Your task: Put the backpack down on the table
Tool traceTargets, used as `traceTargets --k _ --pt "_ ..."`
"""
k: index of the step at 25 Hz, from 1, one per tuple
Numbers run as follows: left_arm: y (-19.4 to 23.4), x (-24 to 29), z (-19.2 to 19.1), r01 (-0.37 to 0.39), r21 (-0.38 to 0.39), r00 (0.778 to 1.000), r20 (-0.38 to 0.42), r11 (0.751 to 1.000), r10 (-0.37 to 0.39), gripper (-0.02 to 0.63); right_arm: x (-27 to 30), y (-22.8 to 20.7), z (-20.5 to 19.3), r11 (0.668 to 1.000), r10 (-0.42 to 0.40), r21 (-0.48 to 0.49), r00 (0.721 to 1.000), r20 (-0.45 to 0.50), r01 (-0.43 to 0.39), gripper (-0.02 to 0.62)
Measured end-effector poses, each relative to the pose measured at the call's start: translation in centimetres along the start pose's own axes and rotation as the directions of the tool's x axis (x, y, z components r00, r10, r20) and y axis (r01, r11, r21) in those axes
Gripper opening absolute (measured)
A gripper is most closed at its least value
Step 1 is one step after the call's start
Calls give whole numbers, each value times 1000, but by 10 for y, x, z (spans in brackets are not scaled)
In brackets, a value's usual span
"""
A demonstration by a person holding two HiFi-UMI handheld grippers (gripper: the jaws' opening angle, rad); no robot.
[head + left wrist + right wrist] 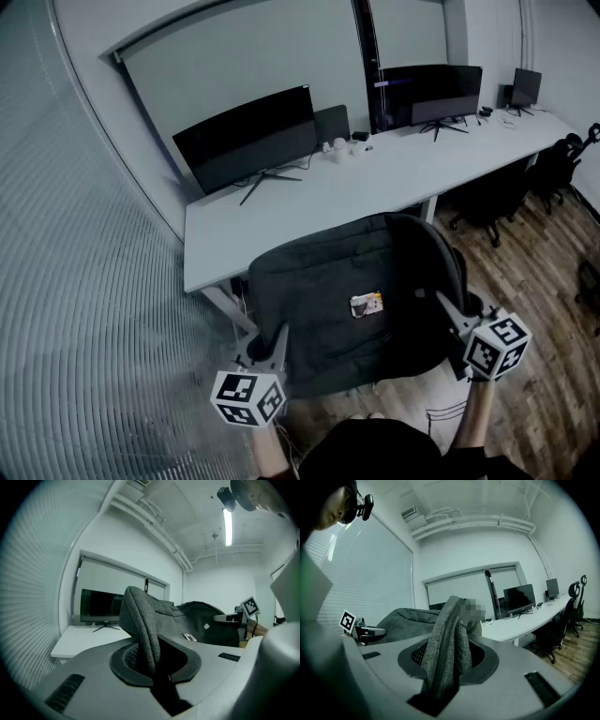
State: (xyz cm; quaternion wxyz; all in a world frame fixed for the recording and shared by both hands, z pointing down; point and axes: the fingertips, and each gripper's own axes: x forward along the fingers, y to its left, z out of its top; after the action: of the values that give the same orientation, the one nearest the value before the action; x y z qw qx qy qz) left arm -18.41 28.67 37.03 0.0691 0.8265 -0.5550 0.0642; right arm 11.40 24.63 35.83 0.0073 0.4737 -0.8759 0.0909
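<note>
Left gripper view, unlike head view, shows left gripper (152,663) clamping backpack (139,616)

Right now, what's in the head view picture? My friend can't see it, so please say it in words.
A dark grey fabric backpack is held up by its two sides, the left gripper and the right gripper each shut on an edge. Beyond it stands a long white table with black monitors on it.
</note>
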Motion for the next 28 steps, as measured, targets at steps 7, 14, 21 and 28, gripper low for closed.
traceTargets --k 7,14,21,28 --pt "-1 1 -1 0 0 1000 -2 1000 0 48 0 -1 -1 1000 -1 -2 1000 2 1 112" --pt "-11 6 0 -5 -1 1000 -5 1000 5 48 -6 -13 0 1000 -1 -3 1000 1 1 112" --pt "-21 12 -7 -14 -15 1000 -15 1000 13 48 -10 -24 -6 1000 1 13 1000 -6 -1 114" --pt "-24 20 -16 -40 -47 999 -37 998 38 48 -6 -34 -10 1000 12 15 1000 -23 -12 114"
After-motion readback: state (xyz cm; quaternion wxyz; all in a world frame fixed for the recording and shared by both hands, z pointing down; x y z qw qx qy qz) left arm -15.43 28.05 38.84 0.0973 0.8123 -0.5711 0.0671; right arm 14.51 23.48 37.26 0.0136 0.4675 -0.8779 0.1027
